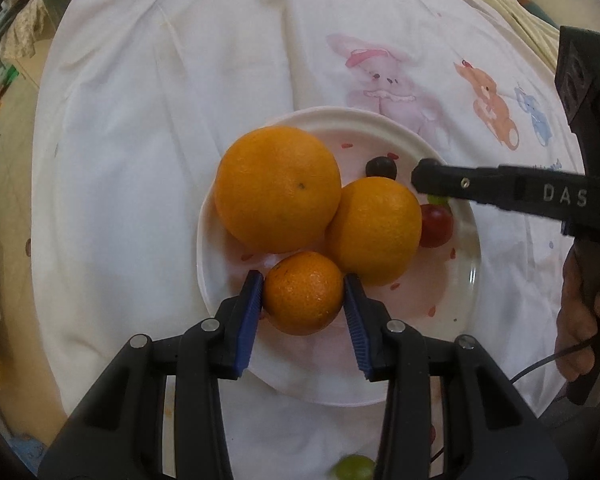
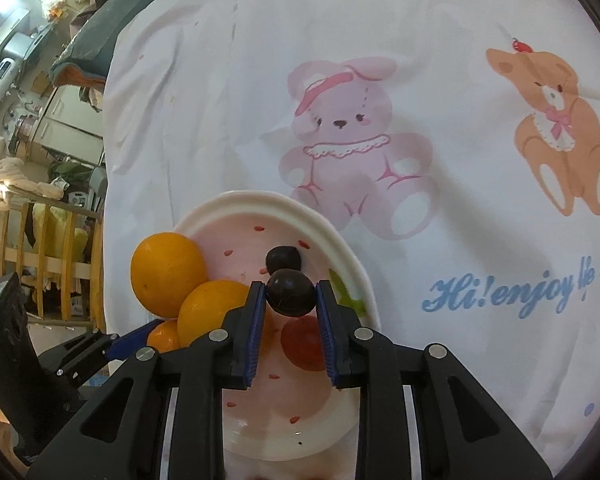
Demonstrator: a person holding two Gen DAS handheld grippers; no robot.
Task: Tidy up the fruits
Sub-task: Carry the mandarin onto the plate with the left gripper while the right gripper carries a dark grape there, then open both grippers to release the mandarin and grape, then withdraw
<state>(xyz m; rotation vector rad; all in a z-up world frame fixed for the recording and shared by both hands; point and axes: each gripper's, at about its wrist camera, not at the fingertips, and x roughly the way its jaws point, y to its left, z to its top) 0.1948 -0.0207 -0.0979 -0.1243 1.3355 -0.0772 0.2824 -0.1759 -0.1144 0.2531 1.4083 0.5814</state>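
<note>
While your left gripper (image 1: 303, 294) sits low over the near side of the plate (image 1: 220, 280), its blue pads (image 1: 249, 320) are pressed against both flanks of the small orange (image 1: 303, 293), which is clamped between them. Beyond it, the large orange (image 1: 277, 188) and the medium orange (image 1: 374, 230) rest on the plate, touching each other. A dark grape (image 1: 381, 167) lies behind the medium orange, and a red grape (image 1: 436, 226) just to its right.

Your right gripper (image 2: 291, 294) is closed on a second dark grape (image 2: 291, 293), held between its pads above the plate, just in front of the other dark grape lying on the dish. From the left wrist view, this gripper reaches in from the right over the plate's far side. A green grape (image 1: 354, 467) lies off the plate on the white printed cloth (image 1: 160, 120), at the bottom edge of that view.
</note>
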